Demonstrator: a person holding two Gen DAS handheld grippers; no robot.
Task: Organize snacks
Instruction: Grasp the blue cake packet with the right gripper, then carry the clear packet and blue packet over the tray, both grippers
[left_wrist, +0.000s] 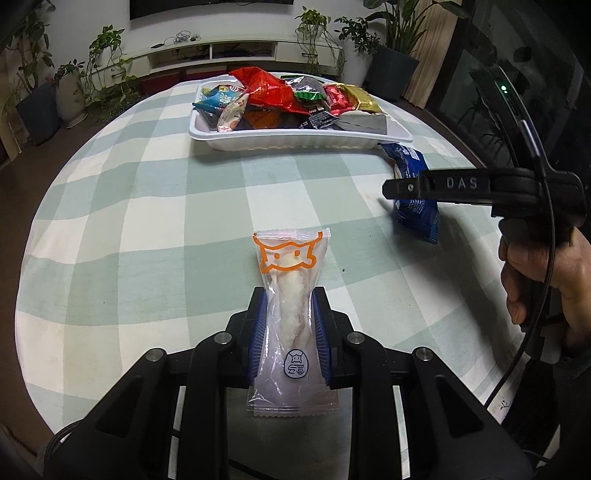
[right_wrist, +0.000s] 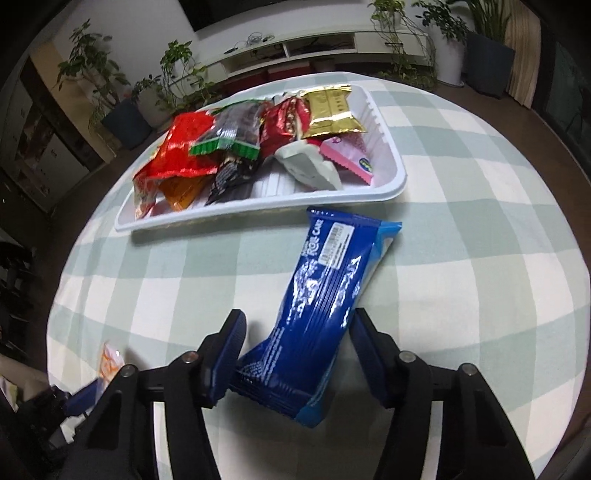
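My left gripper (left_wrist: 289, 295) is shut on a clear snack packet with an orange cat face (left_wrist: 289, 291), held lengthwise between the blue pads above the table. My right gripper (right_wrist: 297, 321) is open around a blue roll cake packet (right_wrist: 325, 295); the packet lies between the fingers, touching the left pad, with a gap at the right finger. In the left wrist view the right gripper (left_wrist: 391, 188) shows at the right, over the blue packet (left_wrist: 412, 184). A white tray (left_wrist: 295, 142) full of mixed snacks stands at the far side; it also shows in the right wrist view (right_wrist: 266, 212).
The round table has a green and white checked cloth (left_wrist: 147, 221). The tray holds red, gold, pink and black packets (right_wrist: 229, 147). Potted plants and a low white cabinet stand beyond the table. A hand (left_wrist: 543, 273) holds the right gripper at the right edge.
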